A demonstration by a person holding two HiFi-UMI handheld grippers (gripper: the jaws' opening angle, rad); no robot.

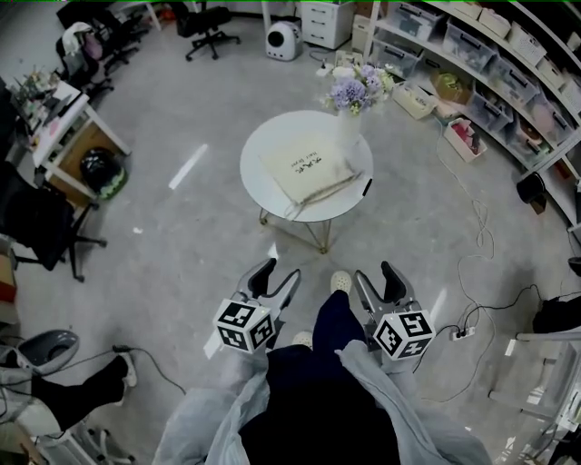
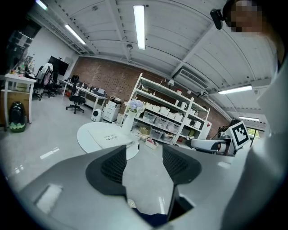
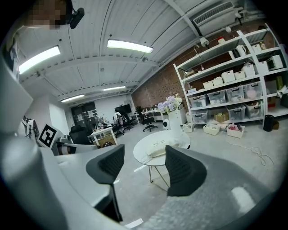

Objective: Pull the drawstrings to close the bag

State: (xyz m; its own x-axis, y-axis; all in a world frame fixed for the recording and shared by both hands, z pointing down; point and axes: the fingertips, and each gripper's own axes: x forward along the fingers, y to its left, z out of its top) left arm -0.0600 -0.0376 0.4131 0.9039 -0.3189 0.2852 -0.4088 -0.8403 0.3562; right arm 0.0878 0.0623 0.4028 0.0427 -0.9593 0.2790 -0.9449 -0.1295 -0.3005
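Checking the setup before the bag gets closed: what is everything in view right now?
Table: one, white, round, mid-floor.
Bag: one, cream, flat on the table.
Vase of flowers: one, white with purple blooms, table's far edge.
Shelving: one run, white, with bins, right wall.
Office chairs: at least two, black, far side.
Power strip: one, white, floor at right.
Left gripper: one, grey, open and empty, short of the table.
Right gripper: one, grey, open and empty, beside the left.

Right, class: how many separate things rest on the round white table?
3: a cloth bag across the middle of the table, a vase of flowers at the far edge, a small dark object at the right edge. The vase may hide more.
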